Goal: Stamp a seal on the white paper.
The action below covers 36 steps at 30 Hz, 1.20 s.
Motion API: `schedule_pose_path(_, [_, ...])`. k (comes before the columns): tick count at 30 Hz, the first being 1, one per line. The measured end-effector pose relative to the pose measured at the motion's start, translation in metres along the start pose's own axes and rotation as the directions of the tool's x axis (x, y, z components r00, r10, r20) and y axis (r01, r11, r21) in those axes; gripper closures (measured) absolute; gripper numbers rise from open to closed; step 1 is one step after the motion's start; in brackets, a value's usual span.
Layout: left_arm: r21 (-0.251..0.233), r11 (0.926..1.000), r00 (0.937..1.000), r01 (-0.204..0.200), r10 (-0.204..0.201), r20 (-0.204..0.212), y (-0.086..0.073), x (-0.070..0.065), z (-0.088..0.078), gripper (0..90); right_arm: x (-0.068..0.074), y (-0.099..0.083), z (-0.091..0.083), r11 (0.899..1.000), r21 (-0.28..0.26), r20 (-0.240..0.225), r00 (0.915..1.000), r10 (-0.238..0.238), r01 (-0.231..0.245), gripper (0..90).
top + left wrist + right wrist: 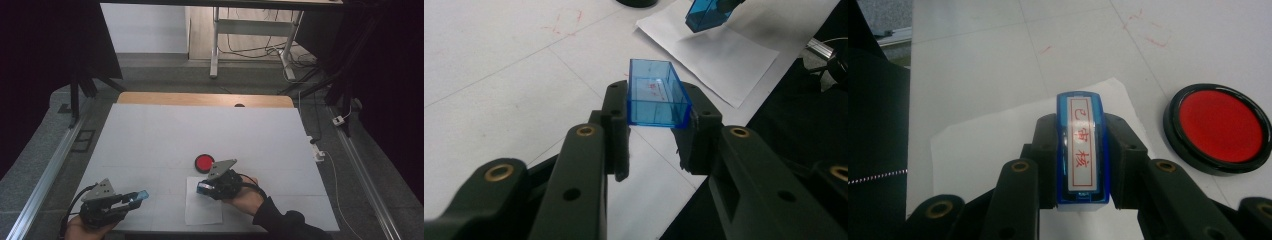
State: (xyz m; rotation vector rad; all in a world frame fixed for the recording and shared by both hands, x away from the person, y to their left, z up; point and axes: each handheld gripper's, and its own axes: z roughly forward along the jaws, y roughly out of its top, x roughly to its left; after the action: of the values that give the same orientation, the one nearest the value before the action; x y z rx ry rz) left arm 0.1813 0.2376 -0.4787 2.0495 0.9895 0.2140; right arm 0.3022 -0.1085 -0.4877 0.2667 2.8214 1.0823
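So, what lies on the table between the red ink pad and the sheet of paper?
Nothing: in the high view the strip of white table between red ink pad and paper is bare.

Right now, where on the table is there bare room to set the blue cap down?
The far half beyond the ink pad is bare, and so is the left side above the left tool. It is crowded near the paper, under the right tool.

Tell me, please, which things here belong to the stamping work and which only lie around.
In use:
- blue stamp, in right gripper
- blue cap, in left gripper
- paper sheet
- red ink pad

Lying about:
- desk frame
- floor cables
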Motion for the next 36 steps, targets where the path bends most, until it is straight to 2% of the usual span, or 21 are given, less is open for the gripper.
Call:
schedule_pose_path(21, [0.001, 1.0, 1.0, 0.002, -0.002, 0.001, 0.0, 0.0, 0.0, 68.9, -0.004, -0.007, 0.011, 0.999, 0.035, -0.022, 0.9995, 0.022, -0.022, 70.5])
schedule_pose_path(24, [0.002, 1.0, 1.0, 0.002, -0.002, 0.0, 0.0, 0.0, 0.0, 68.9, -0.004, -0.008, 0.012, 0.998, 0.022, -0.029, 0.9982, 0.052, -0.051, 70.7])
schedule_pose_path(29, [0.003, 1.0, 1.0, 0.003, -0.003, 0.0, 0.0, 0.0, 0.0, 68.9, -0.006, -0.01, 0.012, 0.998, 0.015, -0.035, 0.997, 0.069, -0.069, 70.8])
schedule_pose_path(36, [0.005, 1.0, 1.0, 0.002, -0.002, 0.0, 0.0, 0.0, 0.0, 68.9, -0.011, -0.012, 0.013, 0.994, 0.005, -0.065, 0.9916, 0.111, -0.111, 70.8])
